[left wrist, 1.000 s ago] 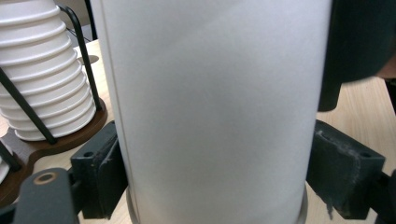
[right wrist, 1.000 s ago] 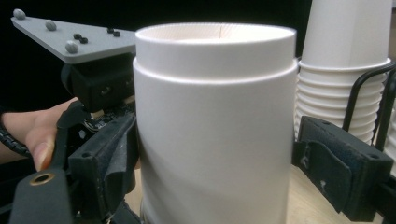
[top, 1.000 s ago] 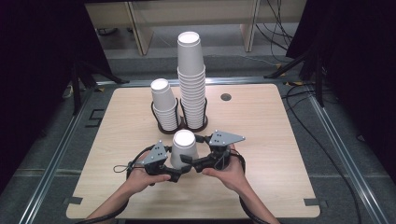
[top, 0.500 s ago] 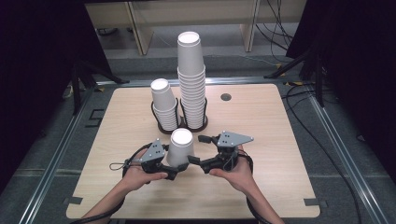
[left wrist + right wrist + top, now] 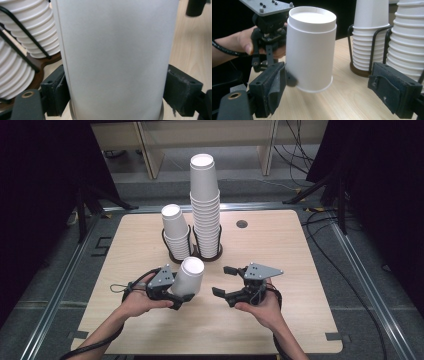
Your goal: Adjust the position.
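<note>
A white paper cup (image 5: 190, 274), bottom up and tilted, hangs just above the wooden table (image 5: 280, 245) in my left gripper (image 5: 181, 289). In the left gripper view the cup (image 5: 115, 57) stands between both pads (image 5: 58, 90), which press on its sides; the jaws have just been closing on it. My right gripper (image 5: 224, 281) stands open a short way to the cup's right, nothing between its jaws. In the right gripper view the cup (image 5: 312, 47) and the left gripper (image 5: 269, 37) are just beyond my own right gripper (image 5: 334, 95).
A black wire holder (image 5: 200, 255) at the table's middle back holds a short cup stack (image 5: 175, 232) and a tall one (image 5: 205, 205). A round hole (image 5: 242, 224) lies at the back right. Cables trail on the floor at the right.
The right gripper has drawn away from the cup toward the right. The left gripper keeps the cup, which has shifted slightly left and leans more.
</note>
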Demonstrator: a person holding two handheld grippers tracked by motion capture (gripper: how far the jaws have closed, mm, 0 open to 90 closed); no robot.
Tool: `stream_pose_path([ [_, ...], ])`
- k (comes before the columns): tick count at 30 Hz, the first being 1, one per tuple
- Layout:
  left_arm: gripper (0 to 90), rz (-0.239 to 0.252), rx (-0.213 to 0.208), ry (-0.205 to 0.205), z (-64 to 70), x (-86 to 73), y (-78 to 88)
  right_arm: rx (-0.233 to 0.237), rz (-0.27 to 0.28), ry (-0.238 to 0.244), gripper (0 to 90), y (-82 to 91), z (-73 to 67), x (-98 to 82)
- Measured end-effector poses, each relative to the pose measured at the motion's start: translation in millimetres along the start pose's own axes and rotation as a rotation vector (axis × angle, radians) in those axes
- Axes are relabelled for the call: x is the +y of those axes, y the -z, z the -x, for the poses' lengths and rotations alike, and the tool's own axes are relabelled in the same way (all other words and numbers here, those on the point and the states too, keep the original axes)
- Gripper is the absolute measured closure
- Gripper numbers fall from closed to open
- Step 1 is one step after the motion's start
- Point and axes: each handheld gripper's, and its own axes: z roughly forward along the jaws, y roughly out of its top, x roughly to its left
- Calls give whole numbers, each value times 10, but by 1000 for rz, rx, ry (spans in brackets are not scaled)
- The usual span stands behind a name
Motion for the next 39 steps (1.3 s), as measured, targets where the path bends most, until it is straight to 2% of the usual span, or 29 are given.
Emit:
stream_pose_path([
  [1, 181, 0, 0, 0, 0, 0, 0, 0, 0, 0, 147, 0, 0, 0],
  [2, 183, -49, -2, -44, -45, 12, 16, -6, -4, -3, 147, 24, 8, -20],
  [5, 182, -89, -24, -85, -84, 38, 38, -20, 4, 9, 147, 44, 25, -40],
  [6, 182, -86, -33, -75, -71, 48, 41, -11, -6, -9, 147, 49, 24, -50],
  [7, 182, -93, -42, -83, -79, 54, 43, -31, -6, 8, 147, 59, 32, -54],
  [8, 181, -124, -43, -109, -91, 70, 59, -23, -18, -5, 147, 68, 27, -58],
  [9, 182, -124, -42, -120, -93, 74, 53, -3, -13, -13, 147, 62, 28, -67],
  [10, 182, -142, -42, -141, -106, 86, 57, -18, -25, -13, 147, 74, 25, -70],
  [11, 182, -150, -45, -145, -107, 93, 54, -21, -9, -8, 147, 66, 34, -81],
  [12, 182, -167, -42, -161, -111, 101, 52, -6, -17, -15, 147, 72, 33, -85],
  [15, 183, -212, -49, -198, -129, 127, 57, -17, -11, 3, 147, 75, 47, -95],
  [18, 184, -247, -51, -227, -159, 157, 65, -17, -56, -13, 147, 90, 38, -104],
  [19, 185, -273, -60, -234, -170, 171, 70, -17, -42, -2, 148, 83, 42, -109],
  [20, 185, -276, -45, -246, -170, 171, 65, -14, -36, 3, 148, 72, 45, -116],
  [23, 187, -318, -42, -276, -180, 190, 63, -23, -67, 5, 148, 73, 46, -126],
  [24, 189, -354, -59, -294, -188, 212, 72, -7, -56, 6, 148, 53, 47, -133],
  [25, 189, -352, -52, -304, -184, 215, 65, -22, -77, 4, 148, 60, 35, -132],
  [26, 189, -377, -67, -312, -188, 234, 70, -18, -72, 18, 149, 45, 42, -137],
  [27, 189, -398, -77, -326, -193, 252, 74, -14, -90, 21, 149, 45, 38, -134],
  [28, 189, -398, -56, -345, -187, 251, 67, -10, -95, 5, 149, 39, 23, -137],
  [29, 190, -421, -51, -364, -184, 262, 61, -11, -96, 24, 149, 30, 34, -139],
  [30, 190, -430, -48, -373, -183, 268, 57, -10, -98, 21, 149, 27, 33, -139],
  [32, 190, -461, -48, -390, -176, 283, 47, -12, -96, 42, 149, 15, 39, -138],
  [33, 190, -461, -48, -390, -176, 283, 47, -17, -102, 42, 149, 19, 33, -135],
  [35, 191, -492, -59, -409, -167, 303, 34, -18, -90, 33, 149, 7, 23, -137],
  [36, 191, -492, -59, -409, -167, 303, 34, -11, -106, 38, 149, 20, 26, -127],
  [37, 191, -520, -54, -437, -152, 316, 21, -15, -110, 40, 149, 20, 23, -123],
  [38, 191, -522, -50, -443, -146, 317, 14, -10, -105, 25, 149, 7, 11, -129],
  [39, 192, -538, -56, -446, -141, 327, 13, -8, -109, 36, 149, 7, 17, -126],
])
